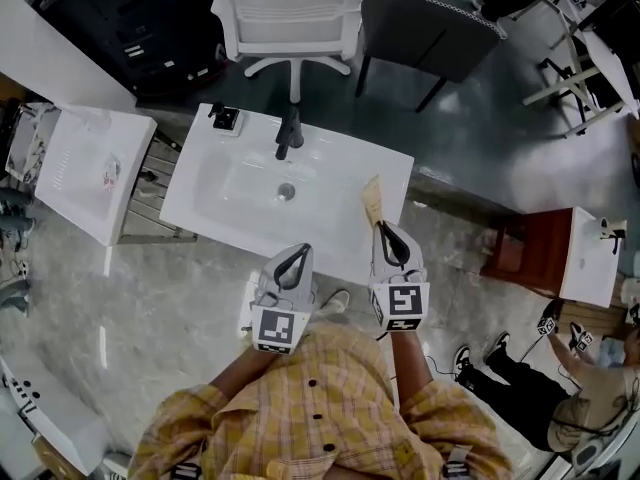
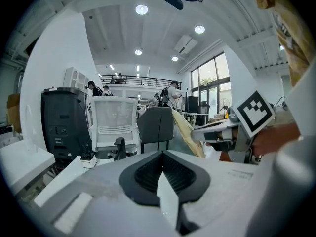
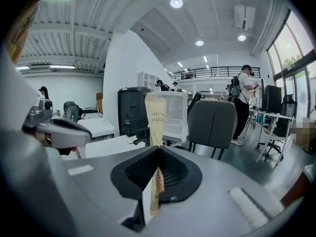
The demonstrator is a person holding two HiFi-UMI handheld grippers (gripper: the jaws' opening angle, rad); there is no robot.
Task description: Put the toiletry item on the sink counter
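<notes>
Item: toothbrush packet, flat tan sleeve | Location: upright over the counter, near its right edge; surface contact unclear | right gripper: clamped on the packet's lower end | left gripper: jaws together, empty, by the front edge | Handling: probably light, thin, bendy, not fragile; pinch the flat faces near one end.

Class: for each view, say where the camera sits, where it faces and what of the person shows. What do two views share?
Head view: on the head, facing steeply down at the sink counter; shows shirt, left gripper, right gripper.
Left gripper view: on that gripper, along its shut, empty fingers towards the grey chair.
Right gripper view: on that gripper, along fingers shut on the toothbrush packet.
All share the packet.
</notes>
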